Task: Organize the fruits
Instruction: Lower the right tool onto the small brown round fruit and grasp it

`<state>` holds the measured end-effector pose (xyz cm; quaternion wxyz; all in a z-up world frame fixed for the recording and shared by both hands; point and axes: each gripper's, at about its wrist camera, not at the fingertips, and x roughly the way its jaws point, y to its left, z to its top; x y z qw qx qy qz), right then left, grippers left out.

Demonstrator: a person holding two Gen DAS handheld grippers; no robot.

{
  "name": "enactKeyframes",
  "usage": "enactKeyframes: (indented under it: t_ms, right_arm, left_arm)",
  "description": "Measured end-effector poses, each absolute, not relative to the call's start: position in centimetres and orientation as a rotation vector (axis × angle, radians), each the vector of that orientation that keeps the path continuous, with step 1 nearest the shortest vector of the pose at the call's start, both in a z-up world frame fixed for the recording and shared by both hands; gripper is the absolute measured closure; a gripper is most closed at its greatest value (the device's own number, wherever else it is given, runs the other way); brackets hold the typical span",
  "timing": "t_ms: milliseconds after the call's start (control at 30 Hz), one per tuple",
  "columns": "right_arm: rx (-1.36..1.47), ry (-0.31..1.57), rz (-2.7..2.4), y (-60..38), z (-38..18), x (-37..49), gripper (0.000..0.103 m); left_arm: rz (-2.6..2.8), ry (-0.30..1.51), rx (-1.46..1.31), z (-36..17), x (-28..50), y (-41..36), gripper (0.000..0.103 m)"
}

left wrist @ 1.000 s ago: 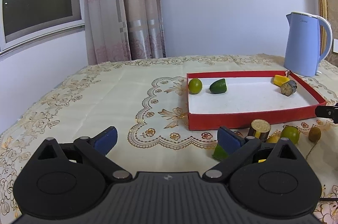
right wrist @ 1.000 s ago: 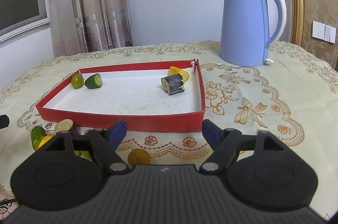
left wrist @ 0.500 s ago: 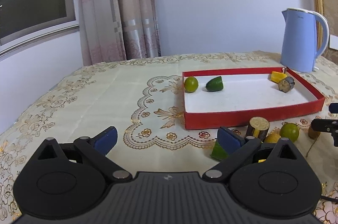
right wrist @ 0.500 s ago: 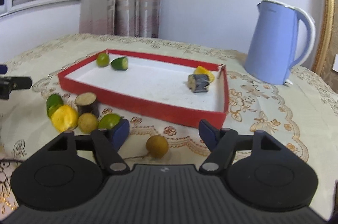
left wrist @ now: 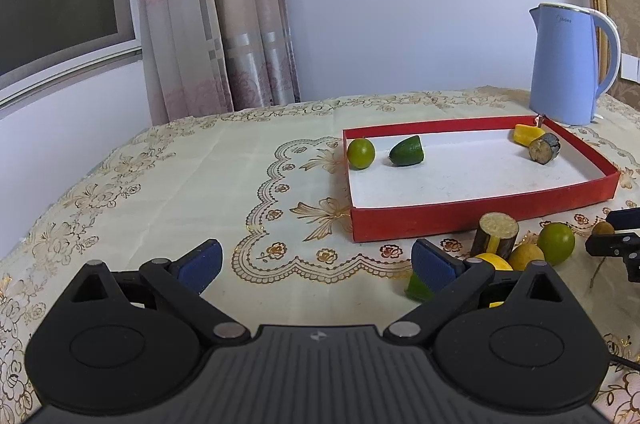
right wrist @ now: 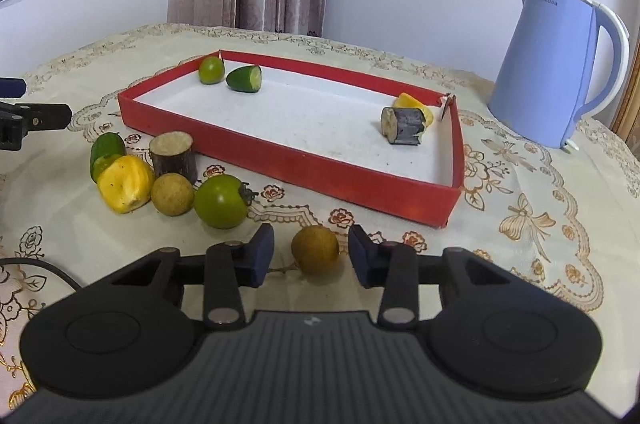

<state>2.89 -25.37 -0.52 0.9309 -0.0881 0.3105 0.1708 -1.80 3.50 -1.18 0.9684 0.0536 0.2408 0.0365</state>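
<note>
A red tray (right wrist: 304,166) (left wrist: 480,210) holds a green lime (right wrist: 211,69), a cut green piece (right wrist: 245,78), a yellow piece (right wrist: 408,102) and a dark stub (right wrist: 402,125). In front of it lie a brown longan (right wrist: 315,249), a green round fruit (right wrist: 221,200), another longan (right wrist: 172,193), a yellow piece (right wrist: 124,183), a sugarcane stub (right wrist: 173,154) and a green piece (right wrist: 106,148). My right gripper (right wrist: 311,259) is open, its fingers on either side of the brown longan, not touching it. My left gripper (left wrist: 316,266) is open and empty over the cloth, left of the loose fruit.
A blue kettle (right wrist: 560,64) (left wrist: 568,64) stands behind the tray's right end. An embroidered cloth (left wrist: 160,192) covers the table. Curtains and a window are at the back left. A cable (right wrist: 36,264) lies at the left.
My right gripper has moved forward and narrowed around the brown longan. My left gripper has barely moved and stays open.
</note>
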Motion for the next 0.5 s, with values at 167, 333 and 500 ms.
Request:
enactKeyframes:
  t_ms: [167,333,500]
  right_arm:
    - [-0.202,0.636,0.347,-25.3,-0.6,2.8,0.078]
    - [-0.190,0.616,0.351,-25.5,-0.3,2.2,0.079]
    - [-0.171,0.604,0.347,-25.9,-0.1,1.8,0.079]
  left_arm:
    - [0.067,0.485,0.109,-1.1,-1.9,3.6,0.001]
    - [0.011,0.474,0.133,-1.1,-2.2,3.6,0.001]
    - [-0.070,0.444,0.215,-1.2,-2.8,2.6,0.001]
